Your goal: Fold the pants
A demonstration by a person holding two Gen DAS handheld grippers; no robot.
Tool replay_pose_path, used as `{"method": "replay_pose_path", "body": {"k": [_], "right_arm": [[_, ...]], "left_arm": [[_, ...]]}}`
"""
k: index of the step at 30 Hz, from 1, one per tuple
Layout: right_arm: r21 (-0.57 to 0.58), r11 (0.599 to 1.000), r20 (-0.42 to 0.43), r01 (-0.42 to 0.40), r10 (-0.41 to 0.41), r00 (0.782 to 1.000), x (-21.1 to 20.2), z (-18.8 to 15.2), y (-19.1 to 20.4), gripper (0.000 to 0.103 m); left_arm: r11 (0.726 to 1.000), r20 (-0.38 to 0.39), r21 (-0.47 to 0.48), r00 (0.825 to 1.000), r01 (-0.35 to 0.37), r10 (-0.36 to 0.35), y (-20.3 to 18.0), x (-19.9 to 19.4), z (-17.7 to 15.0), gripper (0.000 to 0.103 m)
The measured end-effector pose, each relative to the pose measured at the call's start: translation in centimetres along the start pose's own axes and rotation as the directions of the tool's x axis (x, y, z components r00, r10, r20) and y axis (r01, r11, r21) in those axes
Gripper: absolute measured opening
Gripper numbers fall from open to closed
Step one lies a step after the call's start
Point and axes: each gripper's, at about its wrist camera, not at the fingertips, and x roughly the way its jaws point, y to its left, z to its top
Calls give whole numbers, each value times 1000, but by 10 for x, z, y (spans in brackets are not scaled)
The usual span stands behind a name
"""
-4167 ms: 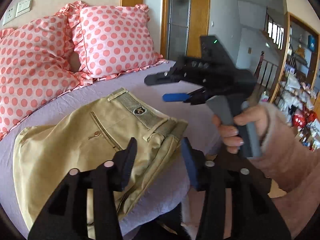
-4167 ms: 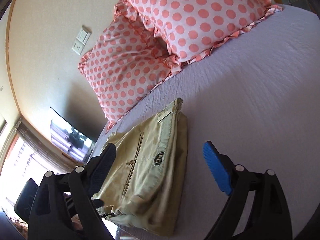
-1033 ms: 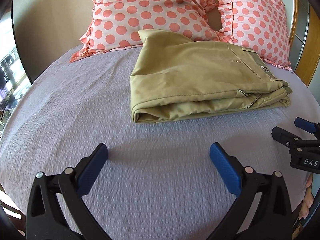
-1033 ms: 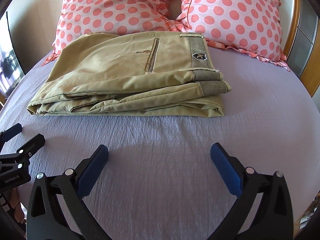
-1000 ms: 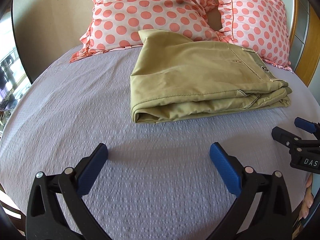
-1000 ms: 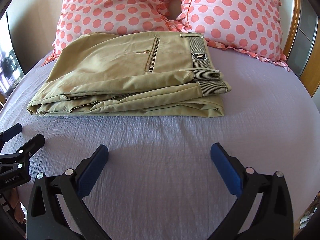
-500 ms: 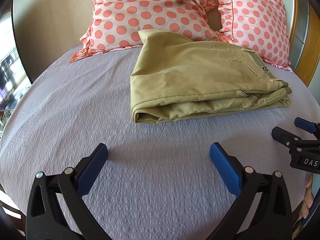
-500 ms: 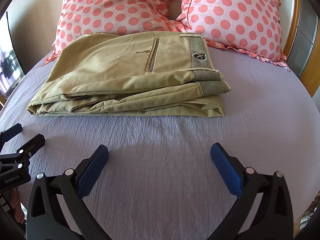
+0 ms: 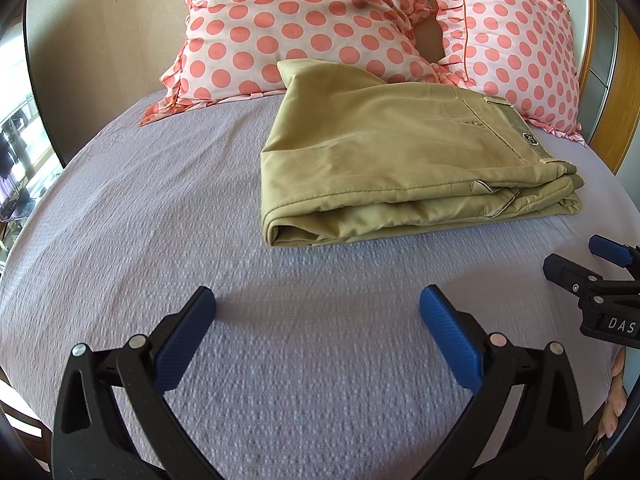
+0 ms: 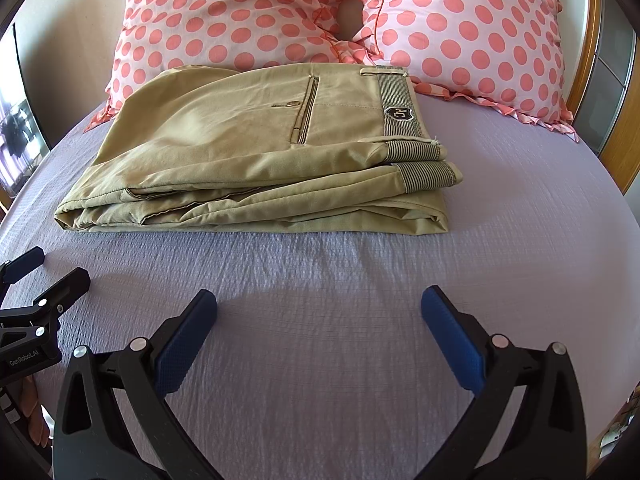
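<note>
On the purple bed sheet (image 9: pixel 160 200) the tan pants (image 10: pixel 256 152) lie folded in a neat stack, their far edge against two pink spotted pillows (image 10: pixel 248 12). My left gripper (image 9: pixel 318 320) and my right gripper (image 10: pixel 319 320) hang over the sheet near the pants, touching nothing. Both have their jaws wide apart.

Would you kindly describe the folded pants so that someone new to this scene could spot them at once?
On the lilac bedspread, look just in front of the two pink polka-dot pillows. The khaki pants lie there folded into a flat stack. They are the only plain tan item, with a striped waistband and a dark badge at the right end.
</note>
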Motion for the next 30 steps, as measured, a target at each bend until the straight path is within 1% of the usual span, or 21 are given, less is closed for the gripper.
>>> {"method": "replay_pose_path", "body": {"k": [30], "right_arm": [[1,1000,0,1,-1,1000,0,0,0,102]], "left_arm": [[1000,-5,0,1000,-7,7,1,0,1,101]]}}
